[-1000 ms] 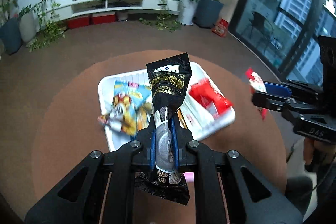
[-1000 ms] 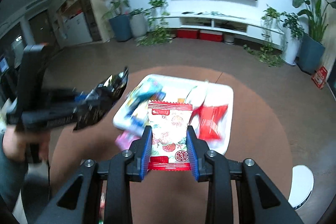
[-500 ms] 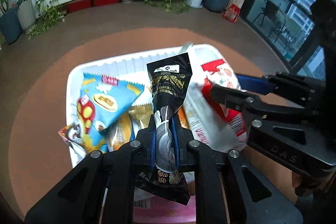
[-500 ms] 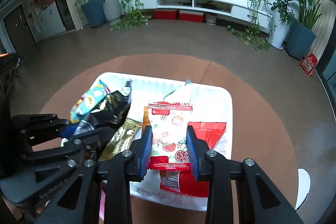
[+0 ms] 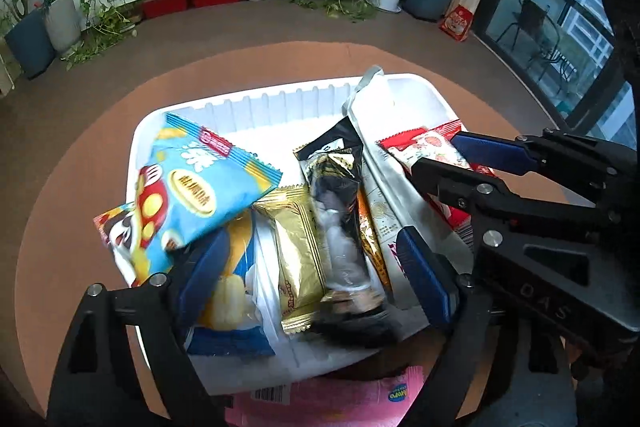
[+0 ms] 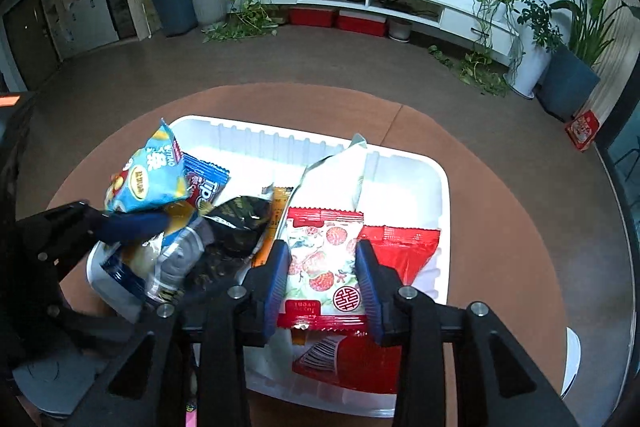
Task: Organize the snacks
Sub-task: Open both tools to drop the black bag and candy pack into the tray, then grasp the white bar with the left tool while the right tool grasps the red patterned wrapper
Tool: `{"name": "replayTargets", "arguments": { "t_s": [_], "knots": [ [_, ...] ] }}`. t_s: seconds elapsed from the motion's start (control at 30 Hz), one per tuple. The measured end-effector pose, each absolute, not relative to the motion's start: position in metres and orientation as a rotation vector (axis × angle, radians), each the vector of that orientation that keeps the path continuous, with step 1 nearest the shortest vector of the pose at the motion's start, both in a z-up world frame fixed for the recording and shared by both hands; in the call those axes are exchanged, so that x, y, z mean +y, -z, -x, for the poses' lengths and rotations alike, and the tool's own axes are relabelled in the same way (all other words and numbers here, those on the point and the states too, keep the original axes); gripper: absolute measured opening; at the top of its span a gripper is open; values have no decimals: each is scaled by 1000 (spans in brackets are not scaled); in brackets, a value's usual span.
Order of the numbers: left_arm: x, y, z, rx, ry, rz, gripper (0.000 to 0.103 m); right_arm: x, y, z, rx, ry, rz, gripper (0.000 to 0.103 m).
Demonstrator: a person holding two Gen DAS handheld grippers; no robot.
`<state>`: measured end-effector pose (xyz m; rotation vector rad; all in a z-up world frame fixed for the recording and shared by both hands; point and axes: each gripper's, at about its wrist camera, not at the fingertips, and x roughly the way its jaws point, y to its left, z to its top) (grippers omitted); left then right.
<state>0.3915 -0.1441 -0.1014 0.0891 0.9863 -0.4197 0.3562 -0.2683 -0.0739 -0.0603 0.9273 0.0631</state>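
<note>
A white tray [image 5: 280,99] [image 6: 400,163] on the round brown table holds several snack packets. My left gripper [image 5: 312,255] hangs over its near side with the jaws opening wide. The black packet [image 5: 336,203] [image 6: 240,223] lies loose between them on a gold packet [image 5: 296,247], touching neither pad. My right gripper [image 6: 322,255] [image 5: 436,153] is over the tray's right half. Its pads still press a white strawberry-print packet [image 6: 320,259] [image 5: 424,147], though the jaws are starting to open. That packet rests over a red packet [image 6: 404,247].
A blue packet [image 5: 192,179] [image 6: 144,179] leans over the tray's left rim, and a long silver-white packet [image 5: 376,147] stands tilted mid-tray. A pink packet [image 5: 352,399] lies on the table [image 5: 80,187] in front of the tray. The two grippers sit close together.
Both grippers came down from beside the tray to just over it. The left jaws sprang open and the black packet dropped into the tray. The right still holds its packet.
</note>
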Motion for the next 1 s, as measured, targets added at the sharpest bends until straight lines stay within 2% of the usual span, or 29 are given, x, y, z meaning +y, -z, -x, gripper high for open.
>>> {"name": "replayTargets", "arguments": {
  "t_s": [0.1,0.2,0.23,0.27,0.33,0.47,0.5,0.7,0.83,1.0],
  "knots": [
    [-140,96,-386,973,408,-78,91,-268,70,-353,918,-62,64,39],
    [-133,90,-381,956,407,-66,93,-268,61,-344,888,-58,63,49],
    [-122,84,-375,952,408,-64,94,-269,58,-340,878,-59,61,49],
    [-119,77,-368,944,408,-63,101,-270,56,-337,872,-61,56,50],
    [-108,66,-351,925,410,-77,103,-275,45,-321,841,-70,21,57],
    [-79,43,-300,877,392,-115,103,-284,28,-277,748,-128,-40,83],
    [-68,39,-284,856,383,-113,103,-285,24,-256,711,-136,-41,86],
    [-8,46,-189,853,271,-106,103,-274,30,-174,689,-179,-51,89],
    [19,72,-145,960,149,-39,101,-250,49,-133,750,-192,-50,89],
    [20,89,-113,994,156,21,101,-220,66,-97,785,-220,-79,83]
  ]
}}
